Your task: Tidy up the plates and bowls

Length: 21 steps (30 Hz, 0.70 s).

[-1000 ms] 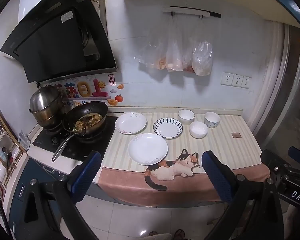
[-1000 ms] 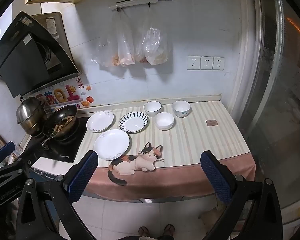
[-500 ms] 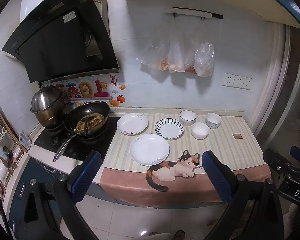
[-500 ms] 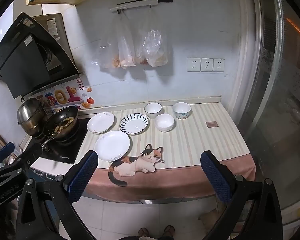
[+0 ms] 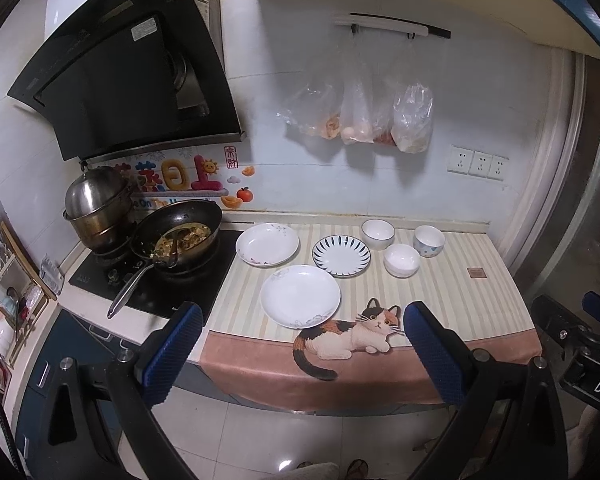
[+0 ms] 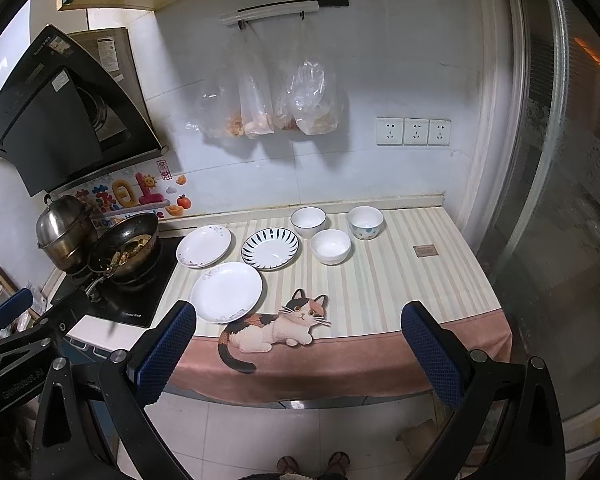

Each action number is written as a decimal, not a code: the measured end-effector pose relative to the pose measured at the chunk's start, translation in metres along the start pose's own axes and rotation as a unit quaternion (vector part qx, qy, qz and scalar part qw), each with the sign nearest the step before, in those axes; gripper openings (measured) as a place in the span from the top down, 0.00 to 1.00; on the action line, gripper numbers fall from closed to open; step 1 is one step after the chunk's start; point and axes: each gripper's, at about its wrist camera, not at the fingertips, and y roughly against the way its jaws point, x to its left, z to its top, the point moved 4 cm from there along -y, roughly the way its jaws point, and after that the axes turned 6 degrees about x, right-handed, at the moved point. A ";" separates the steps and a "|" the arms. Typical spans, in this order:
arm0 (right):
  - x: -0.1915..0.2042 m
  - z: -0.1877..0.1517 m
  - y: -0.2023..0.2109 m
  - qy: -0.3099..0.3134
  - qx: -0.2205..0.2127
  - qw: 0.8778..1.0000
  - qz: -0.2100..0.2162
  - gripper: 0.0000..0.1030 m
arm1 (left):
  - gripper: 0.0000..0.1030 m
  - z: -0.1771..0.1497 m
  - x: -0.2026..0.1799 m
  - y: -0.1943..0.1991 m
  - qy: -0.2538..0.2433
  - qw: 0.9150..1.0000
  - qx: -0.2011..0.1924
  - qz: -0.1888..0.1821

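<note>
Three plates lie on the striped counter mat: a large white plate at the front, a flower-edged plate behind it at left, and a blue-striped plate. Three bowls stand to their right: a white bowl at the back, a plain white bowl in front, and a dotted bowl. My left gripper and right gripper are both open and empty, held back from the counter's front edge.
A wok with food and a steel pot sit on the black hob at the left. Plastic bags hang on the wall. A cat picture marks the mat's front edge. A small brown square lies at right.
Both grippers have edged slightly closer to the counter and tilted a little; the dishes have not moved.
</note>
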 end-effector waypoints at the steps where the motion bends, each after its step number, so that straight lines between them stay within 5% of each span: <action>1: 0.000 -0.001 0.000 0.001 -0.001 1.000 0.000 0.00 | 0.00 0.000 0.001 0.000 0.000 1.000 -0.001 0.000; 21: 0.004 0.000 0.000 0.004 -0.006 1.000 0.001 0.00 | 0.00 -0.001 0.000 0.000 -0.001 1.000 -0.001 0.000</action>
